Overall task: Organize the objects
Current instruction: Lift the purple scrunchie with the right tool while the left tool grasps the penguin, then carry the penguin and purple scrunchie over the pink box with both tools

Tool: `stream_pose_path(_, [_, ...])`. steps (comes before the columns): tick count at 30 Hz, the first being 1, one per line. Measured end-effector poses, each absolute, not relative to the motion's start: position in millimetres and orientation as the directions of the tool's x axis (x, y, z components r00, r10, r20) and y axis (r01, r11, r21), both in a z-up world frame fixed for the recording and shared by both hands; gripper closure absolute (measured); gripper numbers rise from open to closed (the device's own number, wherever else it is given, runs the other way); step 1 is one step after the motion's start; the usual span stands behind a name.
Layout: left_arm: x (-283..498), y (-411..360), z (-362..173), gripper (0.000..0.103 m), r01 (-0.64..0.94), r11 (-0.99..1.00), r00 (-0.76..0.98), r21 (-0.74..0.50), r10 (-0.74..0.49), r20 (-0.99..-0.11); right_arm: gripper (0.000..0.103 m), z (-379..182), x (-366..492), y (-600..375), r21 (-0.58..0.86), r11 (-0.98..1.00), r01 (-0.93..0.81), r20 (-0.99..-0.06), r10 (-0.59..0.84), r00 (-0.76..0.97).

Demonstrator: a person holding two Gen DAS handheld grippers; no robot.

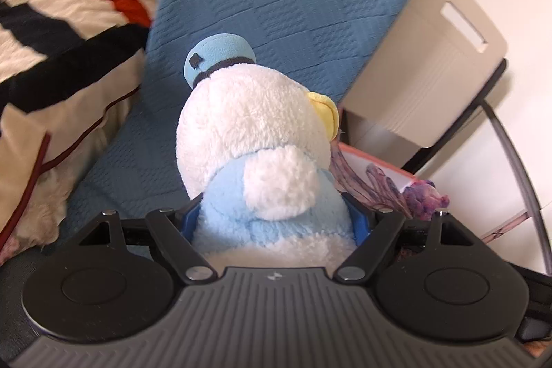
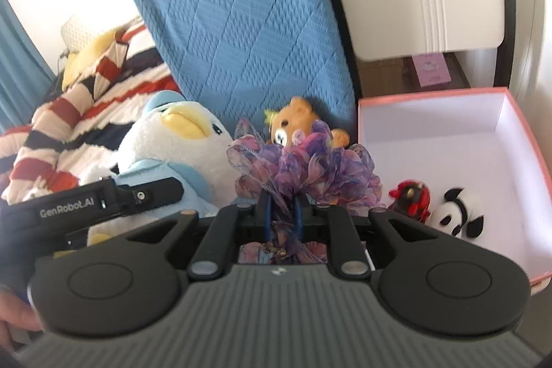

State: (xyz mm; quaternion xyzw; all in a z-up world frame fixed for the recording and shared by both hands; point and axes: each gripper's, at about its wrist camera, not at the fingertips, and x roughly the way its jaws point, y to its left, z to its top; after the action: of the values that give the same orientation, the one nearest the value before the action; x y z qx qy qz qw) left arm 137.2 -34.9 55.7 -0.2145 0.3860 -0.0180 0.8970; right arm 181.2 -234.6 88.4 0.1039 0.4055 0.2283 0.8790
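Observation:
My left gripper [image 1: 276, 223] is shut on a white and light-blue plush duck [image 1: 255, 133] with a blue cap and yellow beak, held up over the blue bedspread. The duck also shows in the right wrist view [image 2: 172, 143], with the left gripper [image 2: 145, 195] clamped on its body. My right gripper [image 2: 281, 212] is shut on a purple ruffled fabric bundle [image 2: 310, 168], which also shows in the left wrist view [image 1: 421, 195]. A pink-rimmed white box [image 2: 448, 126] at the right holds a small panda plush [image 2: 459, 212] and a red and black toy [image 2: 410, 199].
A small orange bear plush [image 2: 293, 123] sits behind the purple bundle against the blue quilted mattress [image 2: 241, 23]. A striped red, black and cream quilt [image 1: 62, 6] lies at the left. A beige chair [image 1: 431, 75] stands behind the box.

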Motion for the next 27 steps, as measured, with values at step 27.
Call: stream_pose_path(27, [221.7,-214.2,48.9,0.021,0.124,0.911,0.664,-0.394,-0.371,-0.649,0.087,66.9,236.4,-374.9,0.381,0.916,-0.126,-0.672,0.368,0.643])
